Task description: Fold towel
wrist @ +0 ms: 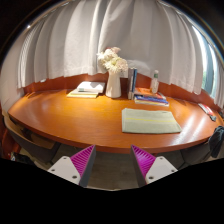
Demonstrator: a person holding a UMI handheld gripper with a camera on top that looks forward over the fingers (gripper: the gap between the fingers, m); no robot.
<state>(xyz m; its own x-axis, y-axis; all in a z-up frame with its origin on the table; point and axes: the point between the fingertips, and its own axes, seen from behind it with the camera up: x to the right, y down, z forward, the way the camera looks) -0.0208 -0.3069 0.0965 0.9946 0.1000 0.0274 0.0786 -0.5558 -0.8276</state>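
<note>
the gripper (113,163) sits at the bottom centre of the frame, held above the near edge of the table (70,120). its two fingers are spread apart, released, with nothing between them. each finger shows a purple pad (84,158) on its inner face; the second pad stands lower right of centre. both fingers hang clear of the table surface and touch nothing.

the towel (150,120) lies flat on the table, right of centre in the frame, beyond the fingers and slightly to the right of the right-hand finger. it is pale green-grey, roughly rectangular, already lying in a neat flat shape. it is apart from the gripper.

the table is a curved wooden surface, orange-brown, filling the middle band of the frame.

items at the far side of the table, upper centre of the frame:
- a white vase with pale flowers (112,68), upright.
- a stack of books or papers (87,90) to the left of the vase.
- a dark upright container (132,82) just right of the vase.
- a clear bottle (155,81) further right, upright.
- a flat blue book (151,99) lying in front of the bottle, between it and the towel.

white curtains (70,40) cover the upper part of the frame behind the table.
</note>
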